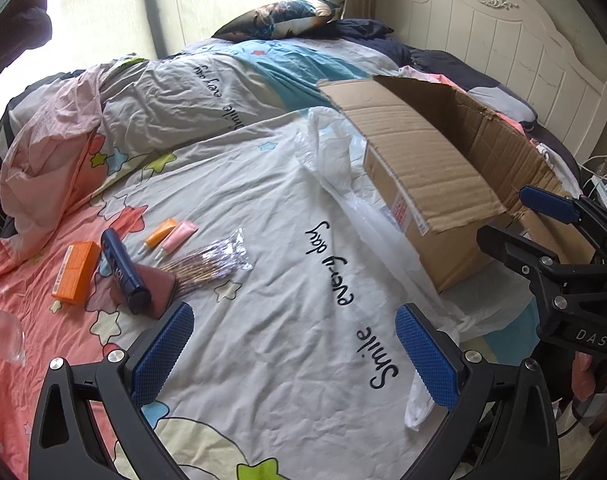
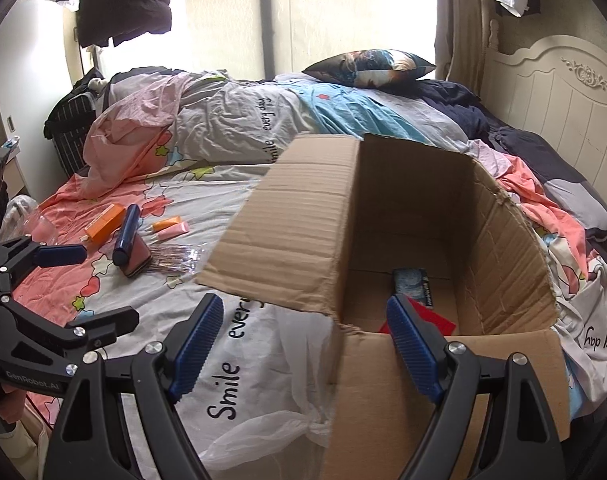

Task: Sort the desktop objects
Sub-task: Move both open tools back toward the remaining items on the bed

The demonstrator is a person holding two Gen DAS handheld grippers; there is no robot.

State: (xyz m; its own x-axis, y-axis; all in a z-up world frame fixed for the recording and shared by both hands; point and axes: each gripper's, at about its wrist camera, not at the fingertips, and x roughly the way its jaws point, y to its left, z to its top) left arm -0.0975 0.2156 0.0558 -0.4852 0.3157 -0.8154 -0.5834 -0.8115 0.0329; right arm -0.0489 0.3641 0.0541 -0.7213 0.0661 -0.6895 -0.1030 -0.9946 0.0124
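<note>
Both grippers stand wide apart with nothing between their blue pads: the left gripper (image 1: 294,360) hangs over bare quilt, and the right gripper (image 2: 306,350) hangs at the near edge of the cardboard box (image 2: 503,276), one finger outside its near left corner and the other over its open mouth.

Taking the cardboard box as the landmark: it sits on the bed's printed quilt (image 1: 263,184) with its flaps open, the left flap folded outward. A white plastic bag (image 2: 271,432) lies flat beneath and in front of the box. Behind it, at the far end of the bed, rests a dark patterned pillow (image 2: 369,65), and to its right stands the white headboard (image 2: 563,120).

Inside the box, on its floor near the front wall, lie a dark printed packet (image 2: 410,285) and a red flat item (image 2: 443,322), partly hidden by the right gripper's finger.

Well to the left of the box a small cluster of things lies on the quilt. An orange carton (image 1: 74,272) lies furthest from the box. Just beside it a dark blue tube (image 1: 124,270) rests across a maroon pouch (image 1: 157,290). A clear packet of thin sticks (image 1: 211,260) touches the pouch on the box side. An orange tube (image 1: 159,235) and a pink tube (image 1: 177,238) lie side by side just behind the sticks.
</note>
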